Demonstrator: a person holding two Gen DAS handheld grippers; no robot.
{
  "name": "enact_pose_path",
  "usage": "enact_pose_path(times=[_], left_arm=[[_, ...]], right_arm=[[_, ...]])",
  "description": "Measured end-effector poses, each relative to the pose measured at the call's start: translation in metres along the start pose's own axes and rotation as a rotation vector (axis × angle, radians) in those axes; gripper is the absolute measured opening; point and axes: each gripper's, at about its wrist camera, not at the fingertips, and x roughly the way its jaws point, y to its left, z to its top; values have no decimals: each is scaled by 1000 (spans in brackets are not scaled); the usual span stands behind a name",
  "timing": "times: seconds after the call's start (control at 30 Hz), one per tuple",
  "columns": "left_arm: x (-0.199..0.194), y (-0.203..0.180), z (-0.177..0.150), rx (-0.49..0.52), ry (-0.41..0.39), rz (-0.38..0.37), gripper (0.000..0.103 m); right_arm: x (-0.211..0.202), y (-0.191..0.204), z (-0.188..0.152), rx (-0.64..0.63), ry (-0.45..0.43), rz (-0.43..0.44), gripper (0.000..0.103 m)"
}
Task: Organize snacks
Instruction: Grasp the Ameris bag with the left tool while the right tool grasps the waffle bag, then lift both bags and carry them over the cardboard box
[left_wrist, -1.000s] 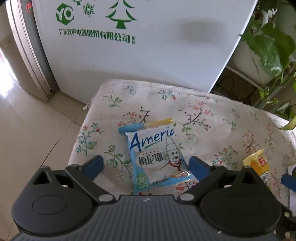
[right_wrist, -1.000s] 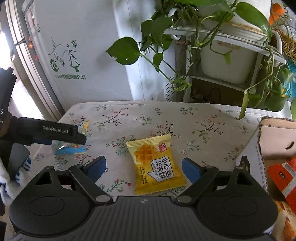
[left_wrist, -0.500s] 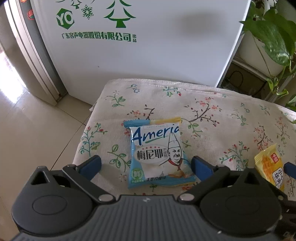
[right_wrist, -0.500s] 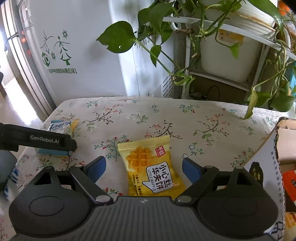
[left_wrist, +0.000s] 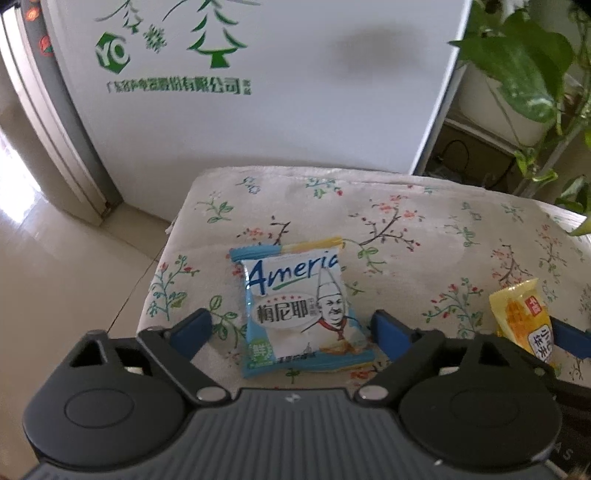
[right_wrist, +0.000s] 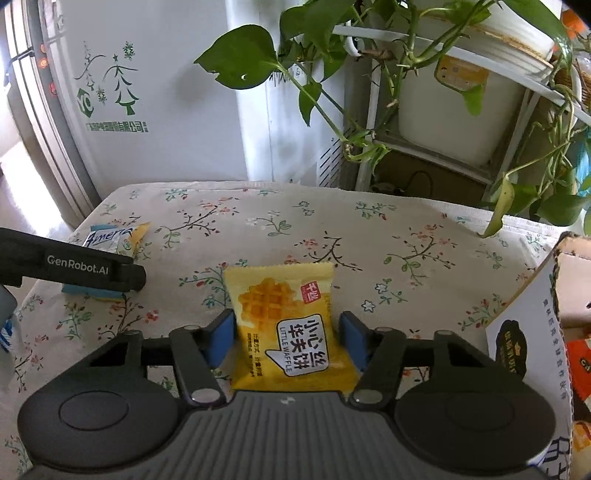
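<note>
Both grippers reach low over the counter (right_wrist: 369, 229): right gripper (right_wrist: 287, 338) clamps the yellow packet (right_wrist: 288, 332), left gripper (left_wrist: 291, 334) gapes around the blue packet (left_wrist: 301, 310) near the counter's left edge.

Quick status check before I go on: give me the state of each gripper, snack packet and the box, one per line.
Left gripper: open, jaws either side of the blue packet.
Right gripper: jaws closed in against the yellow packet's sides.
Blue-and-white chef-print snack packet: sealed, flat on the floral tablecloth.
Yellow waffle snack packet: sealed, lying on the cloth.
Cardboard box: open, packets inside.
</note>
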Motion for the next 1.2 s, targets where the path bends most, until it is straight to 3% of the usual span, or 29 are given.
enact_pose_path(times=[0.17,0.27,0.8,1.2], left_arm=[[-7,-5,-2,38,-33,-30,61],[-11,-4,-3,50,-41,-39,52],[-50,9,-31,14,-42,-98,51],[-96,9,-72,18,-119,-132,51]], right_arm=[[-5,1,-1,11,7,10,58],[-10,0,-3,34,14,21,57],[-64,10,-18,13,8,48,57],[-116,10,-31,36,-37,67,57]])
